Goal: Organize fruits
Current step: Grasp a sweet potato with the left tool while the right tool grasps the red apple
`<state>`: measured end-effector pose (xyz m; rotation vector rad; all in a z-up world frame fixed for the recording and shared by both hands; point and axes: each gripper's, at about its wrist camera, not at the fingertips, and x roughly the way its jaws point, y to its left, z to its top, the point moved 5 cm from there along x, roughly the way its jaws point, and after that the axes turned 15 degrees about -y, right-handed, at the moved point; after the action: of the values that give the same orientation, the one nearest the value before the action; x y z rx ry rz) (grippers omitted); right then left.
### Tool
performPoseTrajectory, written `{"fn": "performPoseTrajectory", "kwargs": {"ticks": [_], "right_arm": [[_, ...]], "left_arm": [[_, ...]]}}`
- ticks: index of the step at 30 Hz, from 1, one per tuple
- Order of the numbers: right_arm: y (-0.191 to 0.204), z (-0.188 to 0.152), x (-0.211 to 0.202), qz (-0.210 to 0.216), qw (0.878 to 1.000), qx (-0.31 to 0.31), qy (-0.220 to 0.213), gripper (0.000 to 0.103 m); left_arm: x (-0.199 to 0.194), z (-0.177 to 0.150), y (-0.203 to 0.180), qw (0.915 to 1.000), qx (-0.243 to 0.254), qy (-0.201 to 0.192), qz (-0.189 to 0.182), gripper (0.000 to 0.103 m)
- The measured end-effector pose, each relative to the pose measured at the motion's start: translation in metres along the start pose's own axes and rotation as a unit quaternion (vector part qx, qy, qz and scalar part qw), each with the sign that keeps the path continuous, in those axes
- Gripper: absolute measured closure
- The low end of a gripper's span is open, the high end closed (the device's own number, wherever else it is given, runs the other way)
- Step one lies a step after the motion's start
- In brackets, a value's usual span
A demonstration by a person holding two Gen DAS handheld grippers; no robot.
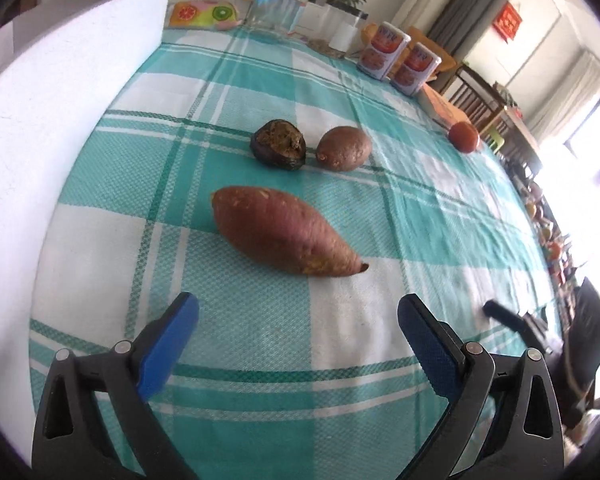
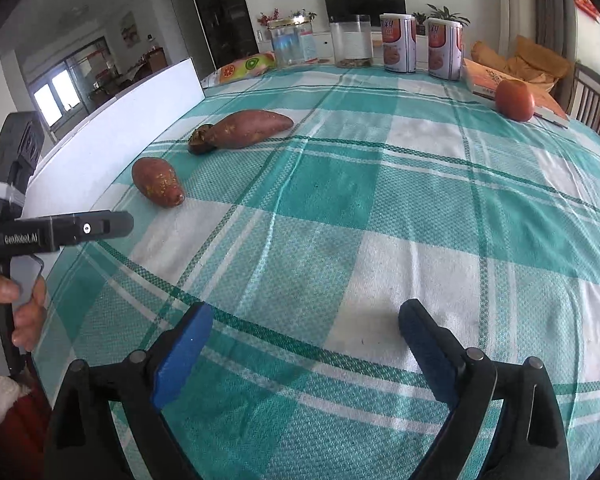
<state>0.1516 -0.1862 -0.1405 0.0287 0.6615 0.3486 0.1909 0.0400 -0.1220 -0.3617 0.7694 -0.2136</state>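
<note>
A long sweet potato point(image 1: 286, 231) lies on the checked tablecloth just ahead of my open, empty left gripper point(image 1: 298, 312). Behind it sit a dark shrivelled fruit point(image 1: 278, 144) and a small brown potato point(image 1: 344, 148). A red tomato point(image 1: 464, 137) rests far right by a book. In the right wrist view the long sweet potato point(image 2: 252, 128), the dark fruit point(image 2: 200, 142), the small potato point(image 2: 158, 182) and the tomato point(image 2: 515, 100) show. My right gripper point(image 2: 306, 320) is open and empty over bare cloth. The left gripper body point(image 2: 60, 228) is at the left.
A white board point(image 1: 60, 92) stands along the table's left edge. At the back stand a glass jar point(image 1: 278, 4), two cans point(image 1: 398, 60), a clear container point(image 2: 352, 42) and a fruit-print pouch point(image 1: 204, 14). An orange book point(image 2: 512, 88) lies far right; chairs beyond.
</note>
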Motion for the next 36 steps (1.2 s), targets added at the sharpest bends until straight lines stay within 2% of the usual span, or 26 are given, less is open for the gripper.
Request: {"fn": "performPoseTrajectory", "kwargs": {"ticks": [2,5,7,10,12,15,16,18,25,27,29,31,32,34,36], "right_arm": [[0.007,-0.002,0.005,-0.016,1.000,-0.020,0.008,0.004],[0.013,-0.004,0.011,-0.032,0.998,-0.048,0.018,0.002],[0.012,-0.004,0.012,-0.029,0.998,-0.045,0.018,0.001],[0.010,-0.004,0.010,-0.021,0.999,-0.035,0.014,0.001],[0.009,-0.004,0.009,-0.018,0.999,-0.030,0.012,0.001],[0.009,-0.003,0.008,-0.015,0.999,-0.026,0.010,0.001],[0.009,-0.003,0.008,-0.014,1.000,-0.026,0.010,0.001],[0.009,-0.003,0.008,-0.014,1.000,-0.025,0.010,0.001],[0.003,-0.001,0.006,-0.008,1.000,-0.001,0.001,0.001],[0.000,0.000,0.004,-0.001,1.000,0.012,-0.002,0.001],[0.001,0.000,0.005,0.008,1.000,0.009,0.002,0.000],[-0.002,0.005,0.007,0.027,0.999,-0.007,0.021,0.001],[-0.010,0.010,0.009,0.022,0.999,-0.016,0.025,0.002],[-0.041,0.032,0.008,-0.012,1.000,-0.028,0.001,0.002],[-0.088,0.061,0.015,-0.058,0.998,-0.025,-0.031,0.002]], "left_arm": [[0.012,0.008,-0.004,0.9996,-0.026,0.004,0.008,0.003],[0.035,0.013,-0.014,0.9995,-0.024,0.003,0.020,0.003],[0.047,0.017,-0.025,0.9998,-0.007,-0.006,0.018,0.003],[0.059,0.021,-0.038,0.9986,0.047,-0.010,0.022,0.004],[0.057,0.019,-0.038,0.9965,0.076,-0.014,0.033,0.008],[0.050,0.016,-0.031,0.9901,0.119,-0.024,0.071,0.043],[0.047,0.015,-0.030,0.9906,0.120,-0.026,0.061,0.060],[0.038,0.014,-0.023,0.9926,0.109,-0.022,0.049,0.061],[0.001,-0.001,0.012,0.9859,0.137,-0.034,0.089,0.059],[0.006,-0.003,0.015,0.9852,0.143,-0.025,0.091,0.044],[0.010,-0.005,0.012,0.9826,0.161,-0.032,0.087,0.012],[0.014,-0.011,0.012,0.9770,0.181,-0.041,0.105,0.006],[0.013,-0.011,0.012,0.9774,0.178,-0.042,0.105,0.006],[0.013,-0.010,0.012,0.9775,0.176,-0.043,0.107,0.005],[0.013,-0.010,0.014,0.9770,0.177,-0.043,0.112,0.004]]}}
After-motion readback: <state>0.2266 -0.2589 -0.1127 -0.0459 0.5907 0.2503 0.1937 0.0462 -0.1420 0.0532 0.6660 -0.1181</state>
